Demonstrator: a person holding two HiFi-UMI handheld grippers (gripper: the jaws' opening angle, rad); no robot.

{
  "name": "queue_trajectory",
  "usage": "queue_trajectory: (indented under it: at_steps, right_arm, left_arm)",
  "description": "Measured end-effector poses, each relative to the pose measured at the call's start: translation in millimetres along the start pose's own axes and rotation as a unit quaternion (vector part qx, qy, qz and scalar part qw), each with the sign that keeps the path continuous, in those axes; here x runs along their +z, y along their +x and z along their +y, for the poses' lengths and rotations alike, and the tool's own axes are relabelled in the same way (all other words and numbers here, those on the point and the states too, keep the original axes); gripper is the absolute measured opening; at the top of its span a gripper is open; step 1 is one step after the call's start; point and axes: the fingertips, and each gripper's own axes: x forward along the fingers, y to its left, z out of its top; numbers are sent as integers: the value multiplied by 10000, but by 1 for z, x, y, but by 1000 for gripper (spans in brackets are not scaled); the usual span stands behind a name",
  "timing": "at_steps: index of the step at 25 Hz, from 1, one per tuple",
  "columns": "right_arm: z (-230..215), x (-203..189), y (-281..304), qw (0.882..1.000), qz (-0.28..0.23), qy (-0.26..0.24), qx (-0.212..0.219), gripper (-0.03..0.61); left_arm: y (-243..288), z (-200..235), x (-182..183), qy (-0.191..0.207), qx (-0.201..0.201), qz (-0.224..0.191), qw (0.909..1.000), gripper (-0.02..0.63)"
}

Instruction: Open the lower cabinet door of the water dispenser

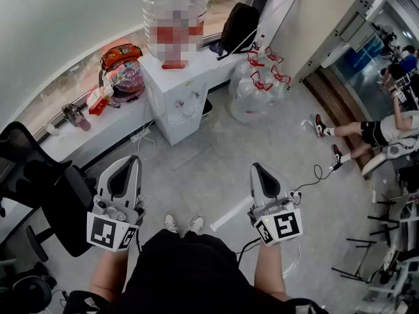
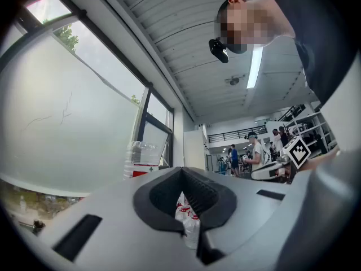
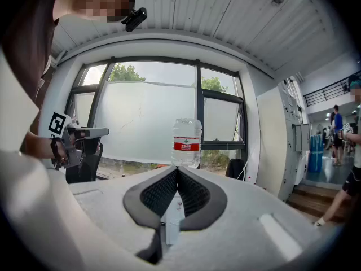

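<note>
The white water dispenser (image 1: 175, 103) stands against the window ledge ahead of me, with a big clear bottle (image 1: 175, 15) on top. Its front panel (image 1: 182, 124) looks closed. Both grippers hang level over the floor, well short of it. My left gripper (image 1: 134, 159) has its tips together and holds nothing. The right gripper (image 1: 256, 167) is shut too, also empty. In the right gripper view the bottle (image 3: 186, 143) rises just above the closed tips (image 3: 177, 168), and a strip of the dispenser (image 3: 172, 216) shows behind the pads. The left gripper view has the bottle (image 2: 141, 160) at left.
Several spare water jugs (image 1: 255, 87) sit on the floor right of the dispenser, a black backpack (image 1: 239, 25) behind them. A black office chair (image 1: 39, 182) stands at my left. A red bag (image 1: 121, 56) lies on the ledge. A person (image 1: 370, 133) sits on the floor at right.
</note>
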Motion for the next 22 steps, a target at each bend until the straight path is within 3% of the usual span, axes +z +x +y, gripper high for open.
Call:
queue_trajectory:
  at_steps: [4, 8, 18, 22]
  right_arm:
    - [-2, 1, 0, 10000, -45, 71, -2, 5]
    - [-7, 1, -5, 9985, -212, 491, 71, 5]
    - [-35, -18, -38, 9992, 0, 339, 216, 5]
    - [-42, -28, -37, 9983, 13, 513, 270, 5]
  left_arm:
    - [2, 0, -2, -15, -11, 45, 10000, 8]
    - [7, -7, -3, -11, -60, 67, 10000, 8]
    - [24, -51, 2, 83, -127, -18, 9999, 8]
    - [18, -60, -8, 80, -39, 119, 9999, 8]
